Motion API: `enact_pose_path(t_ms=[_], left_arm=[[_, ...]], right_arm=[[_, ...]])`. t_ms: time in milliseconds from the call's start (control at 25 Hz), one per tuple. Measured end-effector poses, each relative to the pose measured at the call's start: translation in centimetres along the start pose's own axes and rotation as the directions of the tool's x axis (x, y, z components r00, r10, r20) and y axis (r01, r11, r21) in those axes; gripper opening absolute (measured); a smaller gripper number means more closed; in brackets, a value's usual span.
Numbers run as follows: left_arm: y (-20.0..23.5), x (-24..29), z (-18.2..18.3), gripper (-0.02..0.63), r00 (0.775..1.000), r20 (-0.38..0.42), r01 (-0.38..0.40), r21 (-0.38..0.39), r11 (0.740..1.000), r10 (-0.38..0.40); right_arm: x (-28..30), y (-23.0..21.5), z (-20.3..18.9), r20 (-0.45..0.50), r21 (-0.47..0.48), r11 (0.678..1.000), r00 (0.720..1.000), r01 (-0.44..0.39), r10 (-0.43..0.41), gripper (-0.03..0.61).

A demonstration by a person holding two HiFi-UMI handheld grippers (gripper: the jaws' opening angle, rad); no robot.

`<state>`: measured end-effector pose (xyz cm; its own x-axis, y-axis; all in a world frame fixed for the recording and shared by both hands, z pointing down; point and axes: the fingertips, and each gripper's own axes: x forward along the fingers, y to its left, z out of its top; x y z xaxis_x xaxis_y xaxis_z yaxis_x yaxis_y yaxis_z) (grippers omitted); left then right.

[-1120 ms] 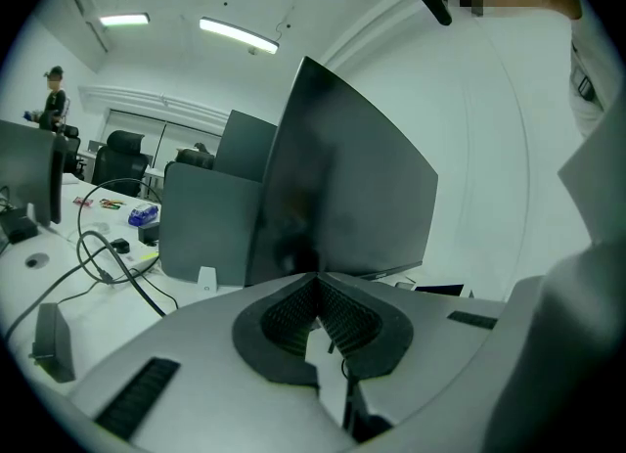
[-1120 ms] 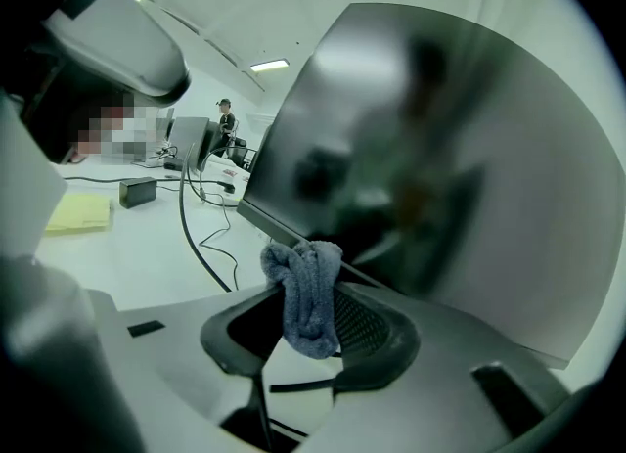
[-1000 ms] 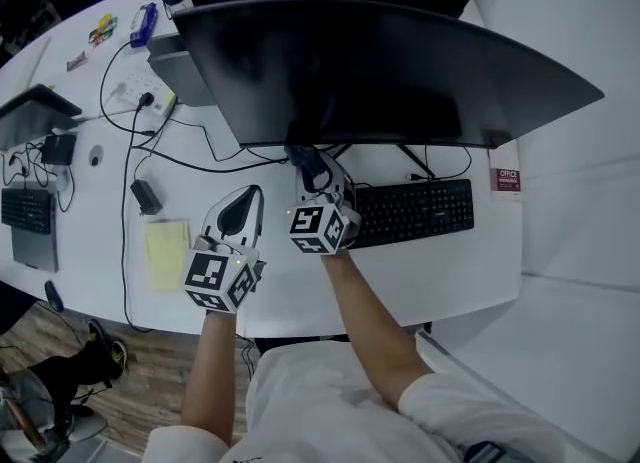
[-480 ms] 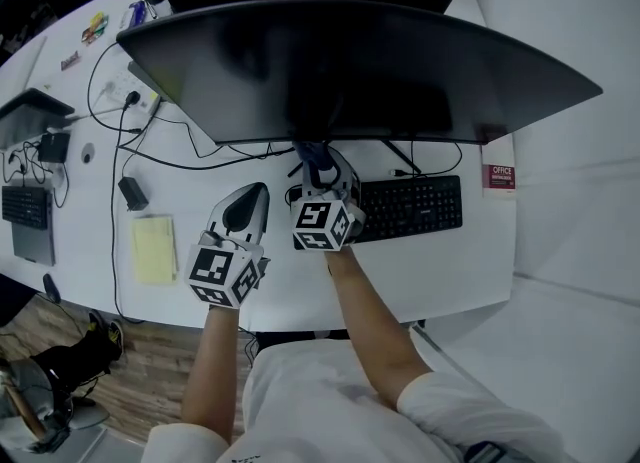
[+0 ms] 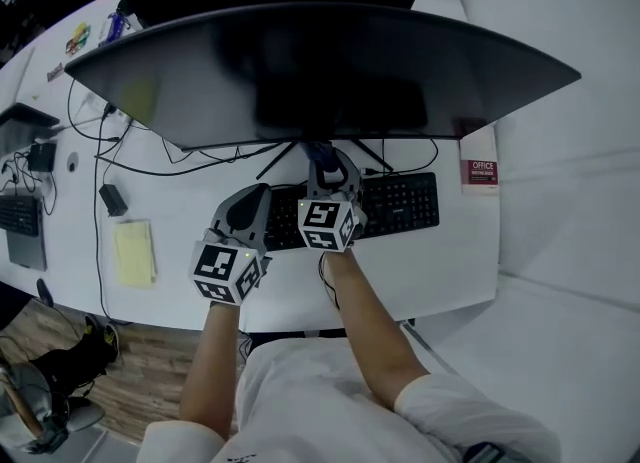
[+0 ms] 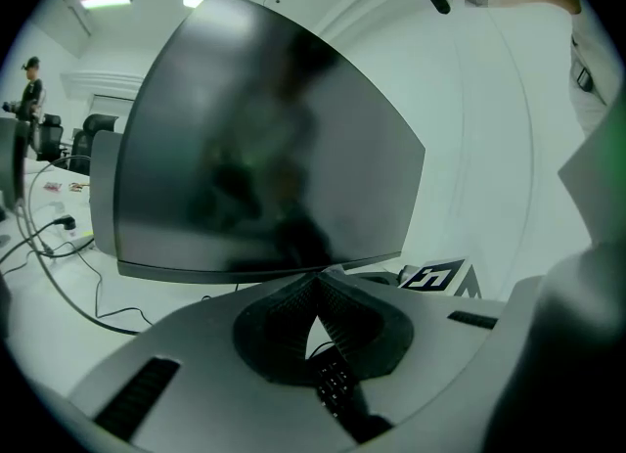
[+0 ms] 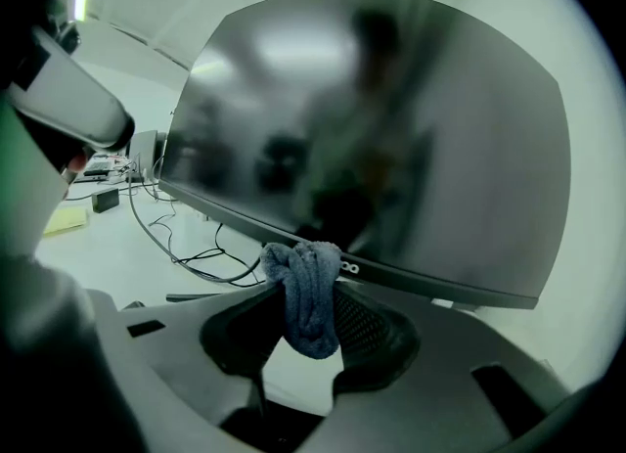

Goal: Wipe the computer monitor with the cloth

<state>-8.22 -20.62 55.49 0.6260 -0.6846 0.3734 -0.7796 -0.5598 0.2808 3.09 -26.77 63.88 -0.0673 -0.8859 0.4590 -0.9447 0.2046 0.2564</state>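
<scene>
The wide curved dark monitor [image 5: 320,71] stands across the back of the white desk. My right gripper [image 5: 322,158] is just under the screen's lower edge near its stand, shut on a bunched blue cloth [image 5: 320,153]. In the right gripper view the cloth [image 7: 308,294] sticks up between the jaws of the right gripper [image 7: 305,296], close to the monitor [image 7: 391,128] bezel. My left gripper [image 5: 254,197] is beside it on the left, lower, over the keyboard's left end. In the left gripper view the left gripper [image 6: 315,283] has its tips together with nothing held, and the monitor [image 6: 254,148] fills the scene.
A black keyboard [image 5: 400,206] lies under the monitor, below both grippers. A yellow notepad [image 5: 132,251], a small black adapter [image 5: 111,199] and black cables [image 5: 150,166] lie at the left. A red and white card [image 5: 481,173] sits at the right. The desk's front edge [image 5: 400,311] is near my body.
Both grippers have shifted right along the desk and now stand over the keyboard's left part. The right gripper still holds the cloth under the monitor's lower edge.
</scene>
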Motion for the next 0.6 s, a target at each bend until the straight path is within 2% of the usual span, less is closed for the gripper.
enact_pose_path(t_ms=[240,600], left_arm=[[-2.7,2.1,0.1,0.011,1.000,-0.014,0.016,0.010,1.000,-0.016],[-5.9,4.8,0.2,0.011,0.999,-0.035,0.032,0.024,0.999,-0.031]], right_arm=[[-0.6,-4.4,-1.7,-0.018,0.127,0.991,0.999,0.037,-0.035,0.144],[-1.1,-8.9,-3.6,-0.024,0.273,0.960,0.998,0.063,-0.059,0.144]])
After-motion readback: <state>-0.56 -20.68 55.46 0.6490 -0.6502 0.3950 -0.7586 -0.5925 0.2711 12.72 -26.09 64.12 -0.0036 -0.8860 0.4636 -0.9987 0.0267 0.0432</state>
